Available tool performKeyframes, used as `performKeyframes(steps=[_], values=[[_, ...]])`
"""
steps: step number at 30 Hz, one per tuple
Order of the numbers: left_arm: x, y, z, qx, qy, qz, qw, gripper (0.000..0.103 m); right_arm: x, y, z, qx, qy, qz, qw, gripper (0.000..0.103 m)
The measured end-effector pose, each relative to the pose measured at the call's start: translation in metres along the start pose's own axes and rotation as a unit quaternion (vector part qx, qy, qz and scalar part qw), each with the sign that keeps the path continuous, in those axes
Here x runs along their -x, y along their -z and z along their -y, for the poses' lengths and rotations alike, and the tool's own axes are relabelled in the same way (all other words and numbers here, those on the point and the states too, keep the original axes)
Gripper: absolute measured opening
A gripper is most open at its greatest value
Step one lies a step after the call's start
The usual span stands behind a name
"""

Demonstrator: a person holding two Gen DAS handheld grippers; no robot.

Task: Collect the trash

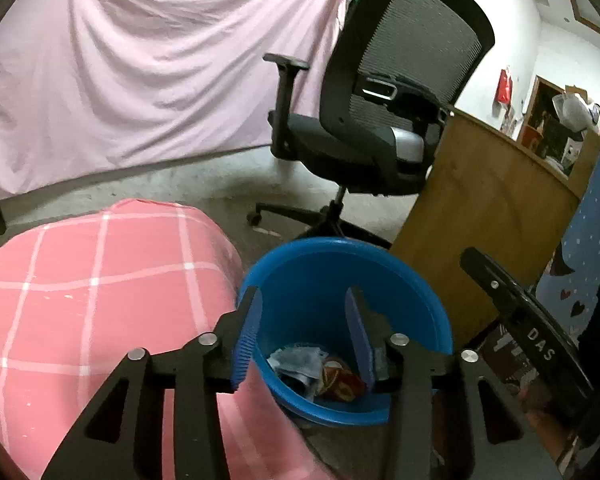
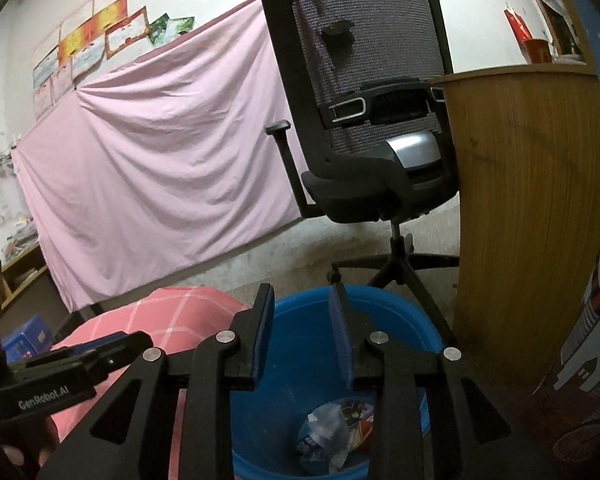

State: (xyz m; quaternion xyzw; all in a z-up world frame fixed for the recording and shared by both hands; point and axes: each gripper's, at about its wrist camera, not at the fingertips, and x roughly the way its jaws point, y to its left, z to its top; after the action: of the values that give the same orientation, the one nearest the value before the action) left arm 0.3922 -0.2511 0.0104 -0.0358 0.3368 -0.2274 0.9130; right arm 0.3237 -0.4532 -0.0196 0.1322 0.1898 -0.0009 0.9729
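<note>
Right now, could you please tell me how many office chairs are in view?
1: a black mesh office chair stands beyond the blue trash bin, beside the wooden desk panel.

walls: white, pink sheet (image 2: 160,168) hung | floor: grey, possibly concrete | furniture: black mesh chair (image 2: 376,112), wooden desk panel (image 2: 528,208)

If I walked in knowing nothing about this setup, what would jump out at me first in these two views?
Probably the bright blue bin low in the middle, with crumpled wrappers at its bottom and both open, empty grippers, left and right, poised over it. Beside it on the left lies a pink checked cushion. Behind stand a black mesh office chair and a large pink sheet draped along the wall.
</note>
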Motion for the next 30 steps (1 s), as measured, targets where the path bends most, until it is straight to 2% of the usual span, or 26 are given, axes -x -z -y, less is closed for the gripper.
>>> performKeyframes(steps=[2,4,6,10,11,13,19,21,22,30], values=[[0.008,0.0,-0.004,0.005,-0.001,0.007,1.0,0.046,0.004,-0.002,-0.002,0.002,0.0,0.002,1.0,0.031],[0.02,0.001,-0.01,0.014,-0.004,0.022,0.9997,0.057,0.009,-0.005,-0.005,0.004,-0.003,0.008,1.0,0.039],[0.034,0.003,-0.017,0.022,-0.008,0.04,0.9989,0.063,0.019,-0.006,-0.009,0.012,-0.005,0.016,1.0,0.049],[0.06,0.007,-0.028,0.033,-0.017,0.071,0.9968,0.084,0.034,-0.007,-0.021,0.031,-0.004,0.027,0.999,0.053],[0.067,0.008,-0.031,0.036,-0.021,0.08,0.996,0.086,0.038,-0.008,-0.025,0.034,-0.004,0.031,0.999,0.057],[0.08,0.009,-0.037,0.042,-0.029,0.095,0.9941,0.097,0.045,-0.01,-0.029,0.036,-0.005,0.039,0.999,0.066],[0.119,0.019,-0.042,0.025,-0.067,0.134,0.9884,0.101,0.068,-0.012,-0.045,0.048,-0.005,0.065,0.997,0.086],[0.131,0.026,-0.043,0.017,-0.084,0.146,0.9855,0.101,0.077,-0.009,-0.047,0.049,-0.002,0.069,0.996,0.1],[0.138,0.031,-0.044,0.014,-0.092,0.15,0.9843,0.101,0.08,-0.008,-0.048,0.05,-0.003,0.072,0.996,0.103],[0.179,0.063,-0.055,0.009,-0.109,0.162,0.9807,0.101,0.124,0.005,-0.062,0.061,0.0,0.095,0.994,0.103]])
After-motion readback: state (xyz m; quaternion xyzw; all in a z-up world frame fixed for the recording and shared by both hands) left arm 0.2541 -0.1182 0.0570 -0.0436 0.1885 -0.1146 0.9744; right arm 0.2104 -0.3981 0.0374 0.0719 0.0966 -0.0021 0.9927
